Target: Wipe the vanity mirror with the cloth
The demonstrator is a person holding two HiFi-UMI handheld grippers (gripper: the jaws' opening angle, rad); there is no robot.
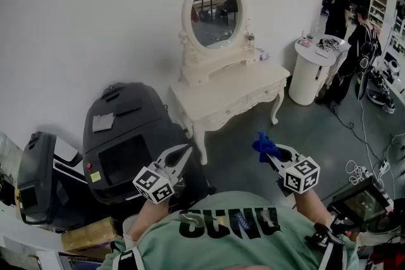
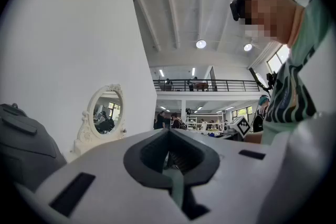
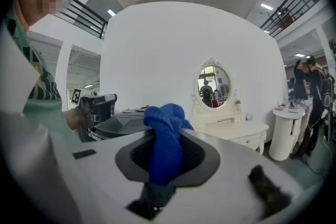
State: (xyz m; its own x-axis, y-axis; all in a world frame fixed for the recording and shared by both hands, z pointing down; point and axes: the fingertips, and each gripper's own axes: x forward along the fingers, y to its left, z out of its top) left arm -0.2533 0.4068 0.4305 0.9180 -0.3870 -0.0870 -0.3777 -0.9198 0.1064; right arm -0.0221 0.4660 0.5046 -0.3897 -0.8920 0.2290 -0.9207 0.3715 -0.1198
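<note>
The oval vanity mirror (image 1: 215,6) stands in a carved white frame on a white dressing table (image 1: 253,82) against the wall, some way ahead of me. It also shows as the mirror (image 3: 213,85) in the right gripper view and the mirror (image 2: 106,113) in the left gripper view. My right gripper (image 1: 271,153) is shut on a bunched blue cloth (image 1: 264,145), held in the air well short of the table. The cloth (image 3: 165,141) fills the jaws' cut-out of the right gripper (image 3: 168,165). My left gripper (image 1: 183,153) is held out level with it, its jaws together and holding nothing; the left gripper (image 2: 170,136) points past the mirror.
A large black machine (image 1: 126,142) stands left of the dressing table, close to my left gripper. A white round pedestal (image 1: 314,69) and two people (image 1: 354,41) are at the right. Cables (image 1: 361,169) and a screen device (image 1: 364,202) lie on the grey floor at lower right.
</note>
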